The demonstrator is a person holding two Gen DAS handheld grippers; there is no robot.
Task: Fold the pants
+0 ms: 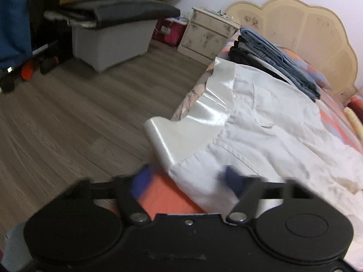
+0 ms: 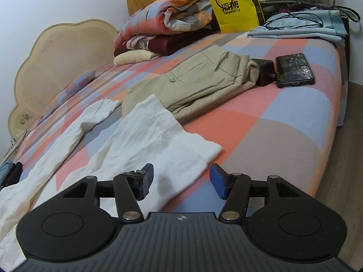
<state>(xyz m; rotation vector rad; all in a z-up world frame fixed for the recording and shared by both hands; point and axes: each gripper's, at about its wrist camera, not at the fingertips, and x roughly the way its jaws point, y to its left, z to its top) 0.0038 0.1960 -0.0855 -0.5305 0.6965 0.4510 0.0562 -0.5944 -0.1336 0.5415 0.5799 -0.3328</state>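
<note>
White pants (image 1: 267, 122) lie spread on the checkered bed, their shiny waistband (image 1: 204, 115) hanging over the bed's edge. My left gripper (image 1: 188, 181) is open, its blue pads on either side of the waist corner, blurred by motion. In the right wrist view the two pant legs (image 2: 145, 140) stretch across the bed. My right gripper (image 2: 181, 181) is open just above the hem of the near leg, holding nothing.
Folded beige pants (image 2: 199, 79) lie mid-bed beside a black phone (image 2: 295, 70) and charger. Folded jeans and dark clothes (image 1: 276, 54) are stacked near the headboard. Blankets (image 2: 163, 22), a yellow bag (image 2: 233, 6) at the far side. Wooden floor (image 1: 79, 117), nightstand (image 1: 208, 36), grey bin (image 1: 111, 43) to the left.
</note>
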